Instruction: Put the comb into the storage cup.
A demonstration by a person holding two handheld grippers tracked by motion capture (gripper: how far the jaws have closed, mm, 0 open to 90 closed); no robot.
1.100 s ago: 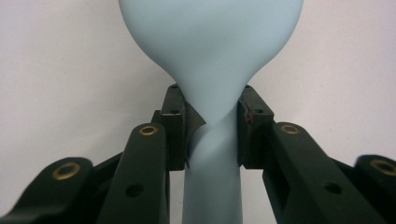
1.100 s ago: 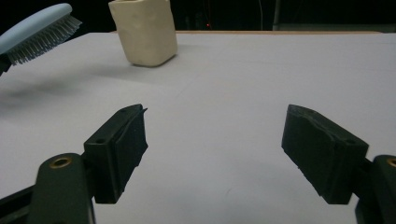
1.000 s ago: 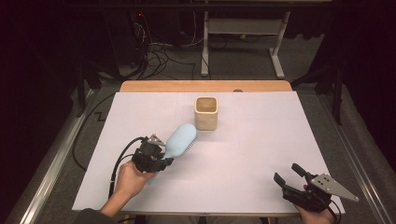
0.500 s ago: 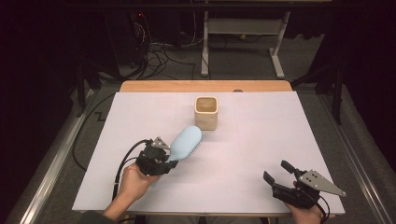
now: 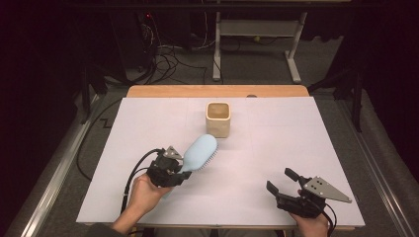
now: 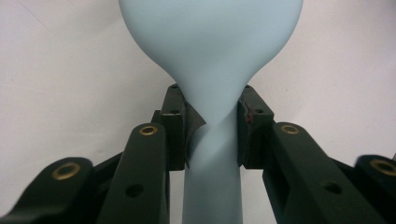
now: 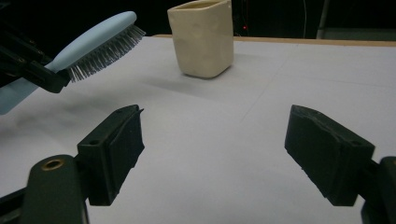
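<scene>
A: Left gripper (image 5: 174,167) clamped on the pale blue hairbrush (image 5: 198,153), pads pinching the neck just below the head, plain in the left gripper view (image 6: 211,121). Lifted clear of the white table cover (image 5: 148,128), head angled up and away, bristles (image 7: 105,51) turned down and to the right.

B: And over on the right?

A: Right gripper (image 5: 281,181) near the front edge of the table, jaws spread wide and just been opening further, nothing between them. Bare white cover between the pads in the right gripper view (image 7: 212,154).

B: Beyond the brush?

A: Cream square cup (image 5: 218,118) standing upright, a little past the brush head, near but apart from it. Seen again from the right gripper view (image 7: 203,37), beyond the bristles and to their right.

B: Further out?

A: Wooden table edge (image 5: 163,91) at the far side, then dark floor with tangled cables (image 5: 168,54) and white frame legs (image 5: 294,64).
</scene>
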